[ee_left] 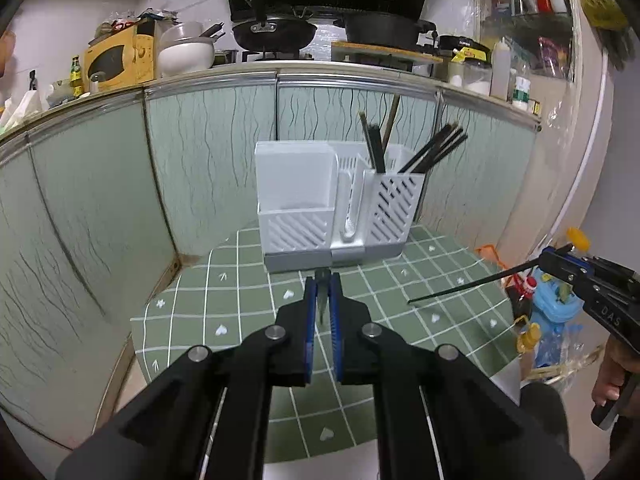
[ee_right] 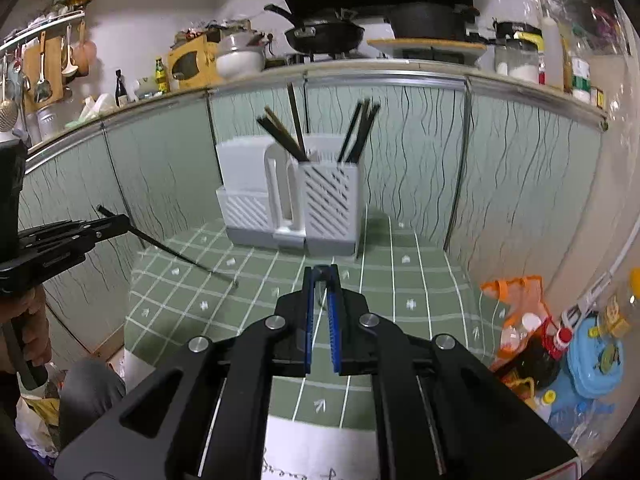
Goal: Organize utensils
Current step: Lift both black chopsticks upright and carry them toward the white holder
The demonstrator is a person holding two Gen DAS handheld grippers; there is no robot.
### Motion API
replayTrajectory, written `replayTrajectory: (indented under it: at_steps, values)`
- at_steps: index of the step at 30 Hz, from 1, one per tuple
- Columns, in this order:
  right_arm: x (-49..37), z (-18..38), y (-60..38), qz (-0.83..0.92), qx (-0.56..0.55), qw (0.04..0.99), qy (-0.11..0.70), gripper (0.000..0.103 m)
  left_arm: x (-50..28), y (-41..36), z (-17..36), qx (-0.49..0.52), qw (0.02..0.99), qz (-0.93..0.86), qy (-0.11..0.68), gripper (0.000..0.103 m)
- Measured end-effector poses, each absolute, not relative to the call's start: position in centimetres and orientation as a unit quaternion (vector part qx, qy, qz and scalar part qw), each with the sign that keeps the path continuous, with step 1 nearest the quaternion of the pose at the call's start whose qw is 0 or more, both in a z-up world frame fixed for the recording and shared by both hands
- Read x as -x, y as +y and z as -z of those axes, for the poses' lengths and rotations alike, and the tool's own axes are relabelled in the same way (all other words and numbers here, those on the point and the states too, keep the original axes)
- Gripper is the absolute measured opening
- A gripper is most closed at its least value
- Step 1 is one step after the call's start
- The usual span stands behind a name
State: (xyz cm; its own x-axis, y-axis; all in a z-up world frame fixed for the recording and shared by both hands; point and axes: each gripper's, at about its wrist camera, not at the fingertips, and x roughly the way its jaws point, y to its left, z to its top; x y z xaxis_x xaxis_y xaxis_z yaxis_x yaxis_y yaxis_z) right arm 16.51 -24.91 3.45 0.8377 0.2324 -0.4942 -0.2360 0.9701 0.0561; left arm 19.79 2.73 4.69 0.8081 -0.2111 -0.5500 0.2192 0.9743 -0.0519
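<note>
A white slotted utensil holder (ee_left: 336, 208) stands at the far edge of the green tiled table (ee_left: 240, 300); it also shows in the right wrist view (ee_right: 292, 204). Several dark chopsticks (ee_left: 432, 152) stand in its right compartment. My left gripper (ee_left: 323, 280) is shut on a thin dark chopstick, seen end-on between the blue pads; the right wrist view shows that chopstick (ee_right: 180, 254) slanting down over the table from the left gripper (ee_right: 120, 222). My right gripper (ee_right: 321, 274) is shut on another chopstick; the left wrist view shows that chopstick (ee_left: 472, 285) sticking out leftward from it (ee_left: 548, 258).
Green patterned cabinet doors (ee_left: 200, 160) stand behind the table, under a counter with pans and a yellow microwave (ee_left: 120, 60). Bottles and a blue toy (ee_right: 592, 360) lie on the floor right of the table. A white paper (ee_right: 320, 452) lies at the table's near edge.
</note>
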Motion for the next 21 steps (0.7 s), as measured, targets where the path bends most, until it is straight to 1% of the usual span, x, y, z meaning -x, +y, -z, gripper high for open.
replayTrajectory:
  at_steps: [10,21]
  values:
    - [-17.8,-7.6,-25.0,-0.139,0.006,0.960,0.242,0.006,-20.3,1.9,-8.3,-0.016,0.954,0.138,0.264,0.008]
    - [-19.1,-11.6,-26.0,-0.152,0.006,0.959,0.239,0.006,-21.8,0.5,-10.8,-0.023,0.957,0.155,0.246,0.008]
